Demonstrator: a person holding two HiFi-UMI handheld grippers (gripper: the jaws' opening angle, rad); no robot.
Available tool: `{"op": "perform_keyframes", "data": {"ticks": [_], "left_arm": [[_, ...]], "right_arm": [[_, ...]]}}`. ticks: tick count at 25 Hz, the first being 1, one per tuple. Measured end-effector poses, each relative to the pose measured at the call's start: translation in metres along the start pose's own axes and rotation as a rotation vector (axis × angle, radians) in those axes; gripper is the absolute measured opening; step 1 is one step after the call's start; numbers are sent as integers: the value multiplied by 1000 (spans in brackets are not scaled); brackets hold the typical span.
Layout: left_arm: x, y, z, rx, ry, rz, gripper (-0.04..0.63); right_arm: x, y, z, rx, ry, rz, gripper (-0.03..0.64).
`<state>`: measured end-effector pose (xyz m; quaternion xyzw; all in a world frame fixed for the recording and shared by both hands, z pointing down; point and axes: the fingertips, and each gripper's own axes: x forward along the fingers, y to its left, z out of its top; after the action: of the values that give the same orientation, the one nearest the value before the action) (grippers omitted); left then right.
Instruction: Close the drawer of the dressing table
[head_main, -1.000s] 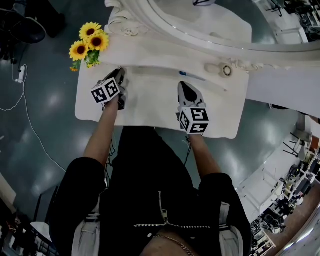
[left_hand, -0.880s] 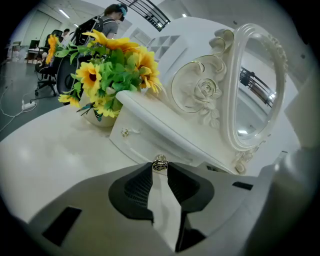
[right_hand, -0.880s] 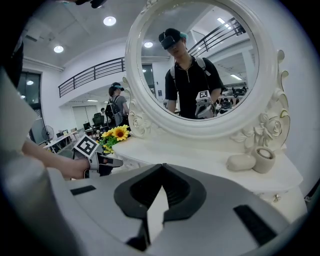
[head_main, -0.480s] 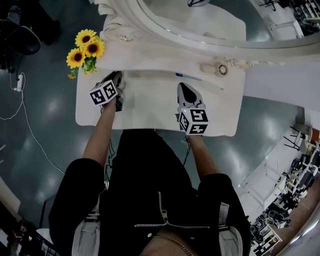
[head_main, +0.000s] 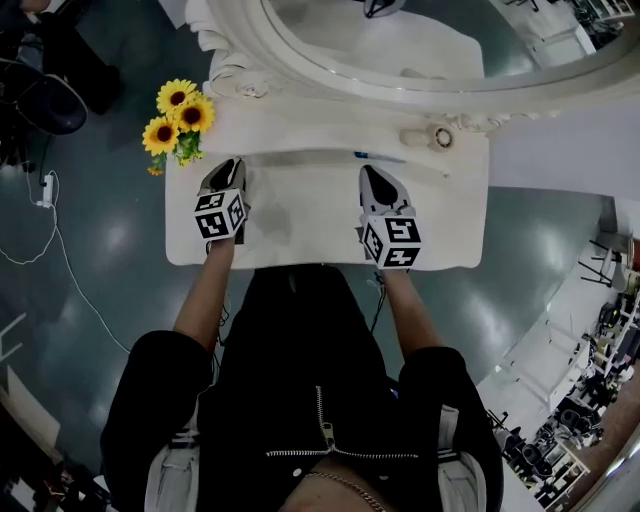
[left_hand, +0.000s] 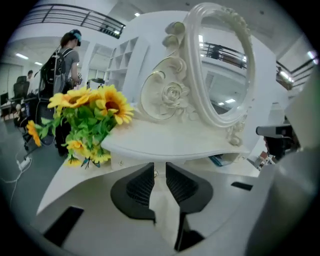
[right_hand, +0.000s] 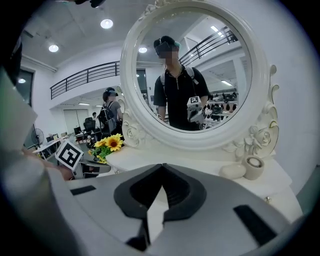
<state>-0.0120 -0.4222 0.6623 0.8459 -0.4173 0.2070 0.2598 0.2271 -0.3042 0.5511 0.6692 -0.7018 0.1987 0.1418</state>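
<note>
Nearest first: the drawer (head_main: 300, 215) looks pulled right out from under the near edge of the table (head_main: 300, 125), so the actual closing push doesn't seem to have been started. Both claws are held above it, and no contact can be seen.

The left claw (left_hand: 160, 170) is poised over the drawer's left part, jaws a little apart and closing, with nothing pinched. A tiny shiny bit is seen through the gap, probably further off. The right claw (right_hand: 160, 166) is parked over the right part, tips pressed together, empty.

Further back, a blue thing (head_main: 378, 157) is tucked in the drawer just under the table's near edge. Sunflowers (head_main: 180, 110) are stood at the far-left corner.

Next up, probably: the claws get lowered to the drawer's front, and an even, level push is given toward the far edge so it isn't skewed.
</note>
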Motion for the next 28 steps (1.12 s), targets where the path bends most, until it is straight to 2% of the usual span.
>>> {"op": "perform_keyframes", "data": {"ticks": [7, 11, 21, 28], "left_arm": [[-21, -48, 52, 239, -89, -96, 32], [-30, -75, 86, 333, -153, -128, 23], [-53, -132, 140, 374, -264, -153, 23], [-59, -150, 156, 375, -303, -142, 23]], "right_arm": [[-8, -3, 18, -17, -59, -21, 3], [-12, -9, 35, -47, -106, -20, 3], [-17, -39, 74, -78, -196, 26, 2], [-23, -49, 90, -105, -229, 47, 2]]}}
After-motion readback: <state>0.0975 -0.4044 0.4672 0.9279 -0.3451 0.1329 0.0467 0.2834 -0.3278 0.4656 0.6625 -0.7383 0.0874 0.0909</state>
